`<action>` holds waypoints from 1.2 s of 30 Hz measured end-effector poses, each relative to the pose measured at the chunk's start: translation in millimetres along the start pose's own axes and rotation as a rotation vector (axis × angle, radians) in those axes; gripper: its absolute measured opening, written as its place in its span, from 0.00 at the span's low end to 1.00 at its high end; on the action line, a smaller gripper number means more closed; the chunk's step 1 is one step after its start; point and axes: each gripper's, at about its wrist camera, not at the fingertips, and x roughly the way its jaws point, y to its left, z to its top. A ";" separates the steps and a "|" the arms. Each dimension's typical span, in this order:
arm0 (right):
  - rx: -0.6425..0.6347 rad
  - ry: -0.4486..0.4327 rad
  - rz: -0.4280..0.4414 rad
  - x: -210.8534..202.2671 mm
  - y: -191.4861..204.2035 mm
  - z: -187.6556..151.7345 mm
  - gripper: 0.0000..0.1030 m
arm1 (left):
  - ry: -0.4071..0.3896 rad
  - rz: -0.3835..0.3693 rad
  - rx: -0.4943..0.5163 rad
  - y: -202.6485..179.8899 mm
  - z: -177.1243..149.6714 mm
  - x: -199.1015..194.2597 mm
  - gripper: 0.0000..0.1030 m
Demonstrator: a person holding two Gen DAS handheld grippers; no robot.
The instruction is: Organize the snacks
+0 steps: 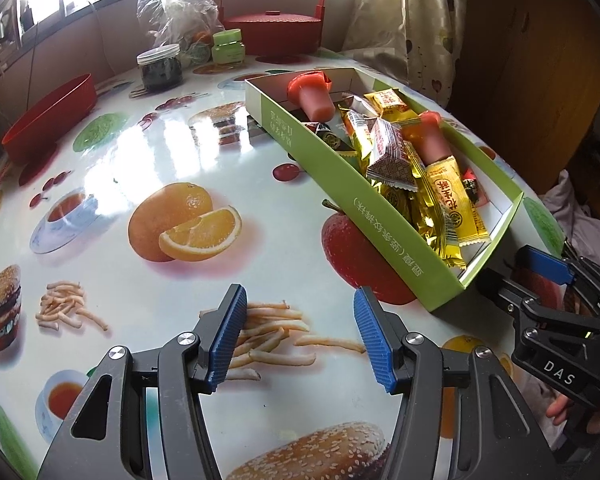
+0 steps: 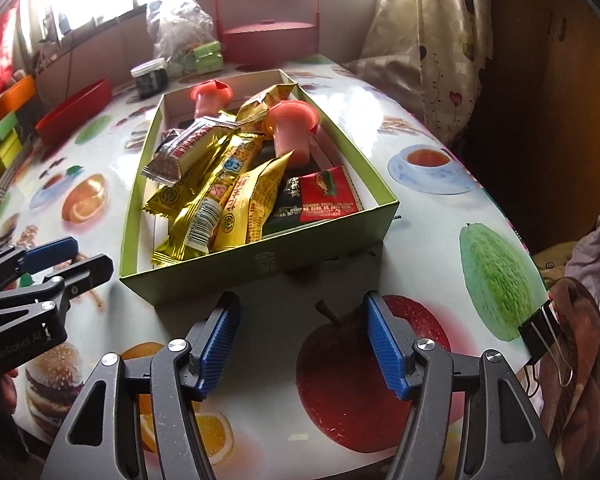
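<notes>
A shallow green cardboard box lies on the fruit-print table. It holds several gold and yellow snack packets, two pink jelly cups and a red-and-black packet. My left gripper hovers open over the printed fries, left of the box's near corner, with nothing between its blue pads. My right gripper stands open just in front of the box's near end wall, also holding nothing.
At the back stand a red bowl, a dark jar with a clear lid, a green jar, a plastic bag and a red handled basket. A binder clip grips the table's right edge. A curtain hangs at the right.
</notes>
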 end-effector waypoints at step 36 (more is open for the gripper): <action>0.017 -0.009 -0.019 1.4 0.9 -0.2 0.68 | -0.001 0.030 0.016 -4.7 0.5 -0.1 0.56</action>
